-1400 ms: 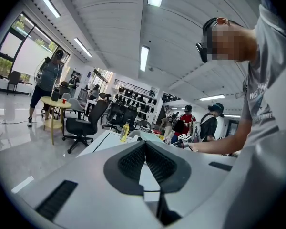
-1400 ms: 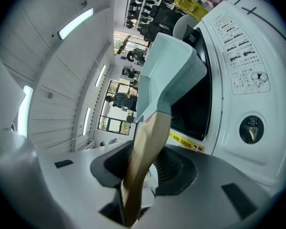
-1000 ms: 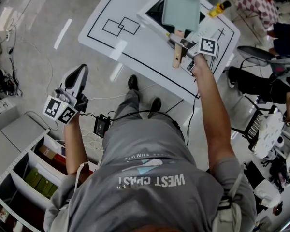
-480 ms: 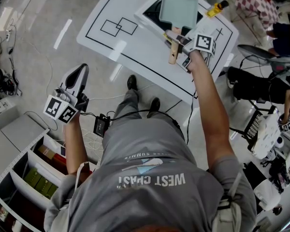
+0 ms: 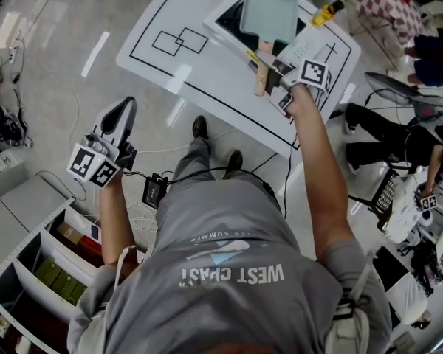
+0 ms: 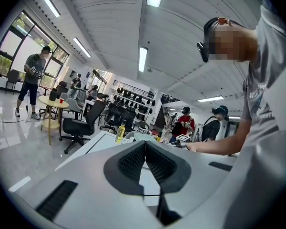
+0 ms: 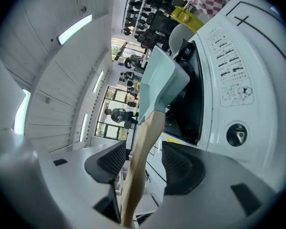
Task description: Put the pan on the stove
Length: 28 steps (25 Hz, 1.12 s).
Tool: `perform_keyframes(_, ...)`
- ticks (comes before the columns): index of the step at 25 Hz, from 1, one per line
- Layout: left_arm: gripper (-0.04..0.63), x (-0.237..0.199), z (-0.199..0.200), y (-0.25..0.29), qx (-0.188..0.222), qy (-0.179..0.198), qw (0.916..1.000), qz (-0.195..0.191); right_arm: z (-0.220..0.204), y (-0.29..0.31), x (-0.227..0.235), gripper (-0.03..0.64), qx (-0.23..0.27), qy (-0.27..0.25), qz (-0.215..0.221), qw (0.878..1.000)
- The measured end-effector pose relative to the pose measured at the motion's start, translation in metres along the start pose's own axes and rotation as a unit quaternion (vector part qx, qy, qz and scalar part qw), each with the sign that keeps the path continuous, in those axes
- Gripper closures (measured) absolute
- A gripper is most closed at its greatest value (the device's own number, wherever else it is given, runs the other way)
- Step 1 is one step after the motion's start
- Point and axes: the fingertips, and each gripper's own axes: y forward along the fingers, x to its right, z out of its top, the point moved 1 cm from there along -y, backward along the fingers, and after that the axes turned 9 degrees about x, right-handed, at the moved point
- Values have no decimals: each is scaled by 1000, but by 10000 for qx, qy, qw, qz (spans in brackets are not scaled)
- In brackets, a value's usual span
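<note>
Pan (image 5: 269,9) seems set on stove (image 5: 231,19) | your right gripper (image 7: 144,157) has just been opening, released, handle loose between jaws | left gripper (image 6: 145,149) clenched, empty, idle

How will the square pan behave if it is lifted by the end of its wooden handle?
The pan looks rigid, so it should not flex. Its body is wide and its wooden handle long, so it would probably sag body-down. The smooth, rounded handle may twist in a loose grip.

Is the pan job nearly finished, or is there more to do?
Looks done: the pan sits on the stove. In hand: the right gripper has just been opening its jaws, the wooden handle loose between them. Left: pulling that gripper clear. The left gripper is shut, empty.
</note>
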Motion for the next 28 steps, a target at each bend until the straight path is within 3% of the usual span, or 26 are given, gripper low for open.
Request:
perform_keyframes(8, 595, 11, 8, -7, 155, 66, 9999, -1, 11, -68, -12, 393, 690, -340, -210, 9968)
perform_keyframes(10, 595, 15, 11, -10, 202, 90, 9998, 3, 14, -91, -32, 466, 966, -651, -166, 9931)
perform_keyframes(12, 595, 19, 15, -12, 249, 124, 9996, 6, 16, -112, -61, 584, 1199, -1239, -110, 9850)
perform_keyframes(14, 595, 25, 18, -14, 299, 164, 9994, 3, 14, -132, -92, 609, 1247, -2222, -184, 9668)
perform_keyframes(17, 595, 36, 22, -18, 349, 204, 9992, -9, 1, -157, -137, 611, 1087, -3816, -331, 9173)
perform_keyframes(20, 595, 49, 27, -22, 432, 275, 9987, -29, -9, -175, -170, 611, 1068, -4716, -386, 8744)
perform_keyframes(22, 595, 57, 32, -24, 498, 336, 9982, -44, -11, -185, -186, 611, 1118, -5088, -386, 8527)
perform_keyframes(25, 595, 70, 35, -30, 567, 390, 9976, -41, -16, -201, -199, 611, 1174, -5323, -379, 8375)
perform_keyframes(28, 595, 82, 38, -34, 634, 455, 9969, -34, -19, -216, -198, 611, 1195, -5326, -385, 8370)
